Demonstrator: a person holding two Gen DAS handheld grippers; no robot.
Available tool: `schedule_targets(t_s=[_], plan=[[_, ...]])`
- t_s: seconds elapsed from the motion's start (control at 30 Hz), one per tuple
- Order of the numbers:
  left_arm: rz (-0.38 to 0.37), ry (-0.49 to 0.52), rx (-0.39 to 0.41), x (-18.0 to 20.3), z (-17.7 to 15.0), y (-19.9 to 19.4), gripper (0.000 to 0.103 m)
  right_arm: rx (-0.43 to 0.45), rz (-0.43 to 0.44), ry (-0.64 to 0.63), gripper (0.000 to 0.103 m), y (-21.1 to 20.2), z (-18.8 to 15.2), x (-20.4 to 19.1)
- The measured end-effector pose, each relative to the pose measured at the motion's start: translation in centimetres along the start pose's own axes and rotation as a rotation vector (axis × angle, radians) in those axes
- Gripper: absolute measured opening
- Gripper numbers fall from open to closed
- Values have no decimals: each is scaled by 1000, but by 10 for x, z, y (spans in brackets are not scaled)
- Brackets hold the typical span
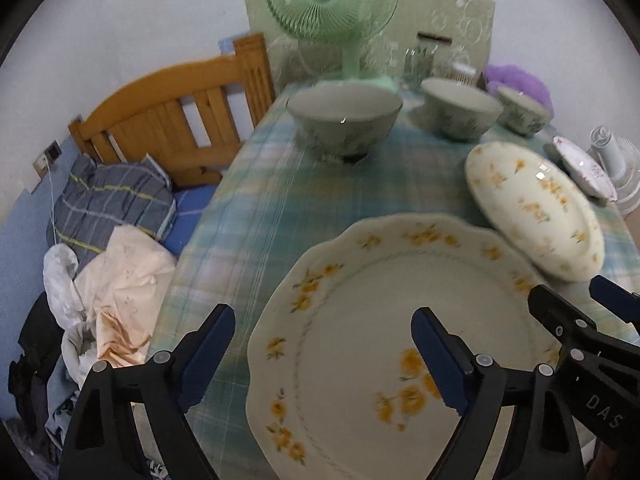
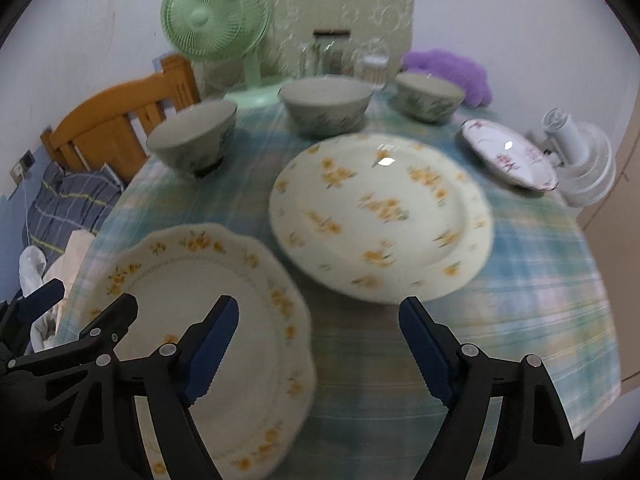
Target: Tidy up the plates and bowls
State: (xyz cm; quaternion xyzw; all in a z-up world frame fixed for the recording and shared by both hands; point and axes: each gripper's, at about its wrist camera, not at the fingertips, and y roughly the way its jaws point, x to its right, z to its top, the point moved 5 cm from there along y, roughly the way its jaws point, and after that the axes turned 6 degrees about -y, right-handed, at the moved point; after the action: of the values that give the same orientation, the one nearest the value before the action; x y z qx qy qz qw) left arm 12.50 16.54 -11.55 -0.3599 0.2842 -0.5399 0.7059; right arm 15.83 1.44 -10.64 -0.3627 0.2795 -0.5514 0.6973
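Note:
A scalloped cream plate with yellow flowers [image 1: 384, 340] [image 2: 192, 320] lies at the near edge of the plaid table [image 1: 272, 200]. My left gripper [image 1: 324, 356] is open, its fingers straddling this plate's left rim from above. A round yellow-flowered plate [image 1: 536, 208] [image 2: 380, 216] lies beyond it. My right gripper [image 2: 318, 348] is open and empty above the cloth between the two plates. A pink-flowered plate [image 2: 506, 154] sits at the far right. Three grey-green bowls [image 2: 196, 136] [image 2: 324, 100] [image 2: 428, 96] stand in a row at the back.
A green table fan [image 2: 216, 16], glass jars [image 2: 332, 56] and a purple fluffy thing [image 2: 448, 68] stand behind the bowls. A white fan [image 2: 580, 160] is off the table's right. A wooden bed headboard [image 1: 172, 116] with bedding [image 1: 108, 200] lies left of the table.

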Motion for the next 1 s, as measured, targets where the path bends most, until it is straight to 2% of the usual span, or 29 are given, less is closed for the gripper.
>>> schedule_targets(t_s=[0.3, 0.53, 0.83, 1.0], plan=[[-51, 14, -87, -4, -7, 32, 75, -89, 4, -13, 73, 32, -7, -19], [-96, 12, -128, -7, -6, 37, 74, -147, 2, -10, 66, 44, -12, -25], [-124, 26, -211, -7, -2, 32, 73, -228, -26, -25, 66, 39, -5, -27], [-147, 34, -217, -3, 8, 17, 73, -221, -38, -12, 66, 22, 7, -23]])
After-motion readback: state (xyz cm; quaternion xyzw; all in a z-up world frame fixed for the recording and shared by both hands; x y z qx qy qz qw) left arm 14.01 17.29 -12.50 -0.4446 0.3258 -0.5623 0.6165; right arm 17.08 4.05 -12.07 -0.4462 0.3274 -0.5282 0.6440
